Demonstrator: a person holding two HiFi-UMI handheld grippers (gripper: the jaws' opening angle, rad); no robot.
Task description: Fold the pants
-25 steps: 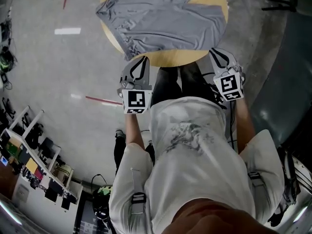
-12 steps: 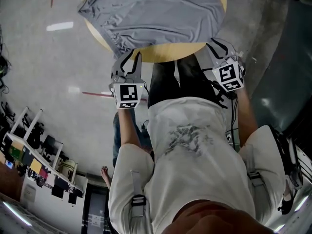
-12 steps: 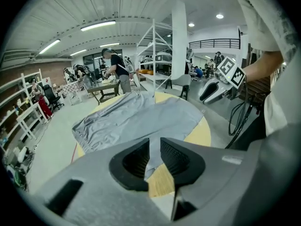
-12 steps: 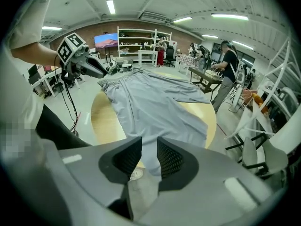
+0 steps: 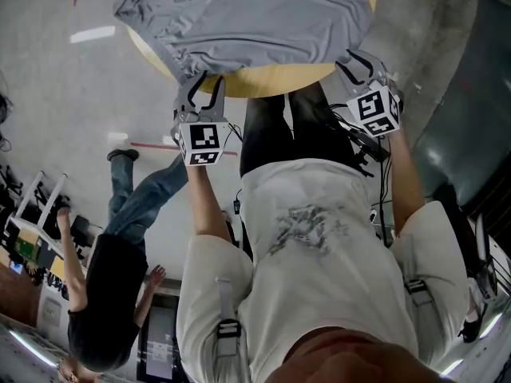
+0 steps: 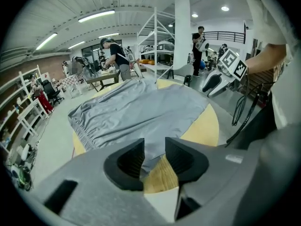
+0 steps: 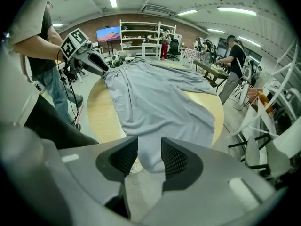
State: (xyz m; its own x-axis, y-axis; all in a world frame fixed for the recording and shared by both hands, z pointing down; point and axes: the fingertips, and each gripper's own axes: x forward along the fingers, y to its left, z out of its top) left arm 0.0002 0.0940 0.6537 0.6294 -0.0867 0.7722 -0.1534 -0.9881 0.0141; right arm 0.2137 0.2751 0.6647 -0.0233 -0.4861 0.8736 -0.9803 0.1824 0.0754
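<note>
Grey pants (image 5: 247,22) lie spread flat over a round wooden table (image 5: 275,78). They cover most of the top and leave a bare strip of wood along the near edge. The waistband end hangs a little over the table's left edge.

The left gripper (image 5: 206,82) is at the near-left edge, pointing down at the corner of cloth there. In the left gripper view its jaws stand partly apart, having just been opening. The pants' hem (image 6: 146,161) shows in the gap, but the pads do not press on it.

The right gripper (image 5: 359,62) is at the near-right edge, where the cloth droops over the rim. In the right gripper view its jaws are also apart, having just been opening. A hanging fold of the pants (image 7: 149,154) shows between them, and the pads are not closed on it. Each gripper's view also takes in the other gripper across the table (image 6: 207,126).

A bystander (image 5: 112,246) stands on the floor (image 5: 64,118) to the left, beyond a red line (image 5: 152,144).
</note>
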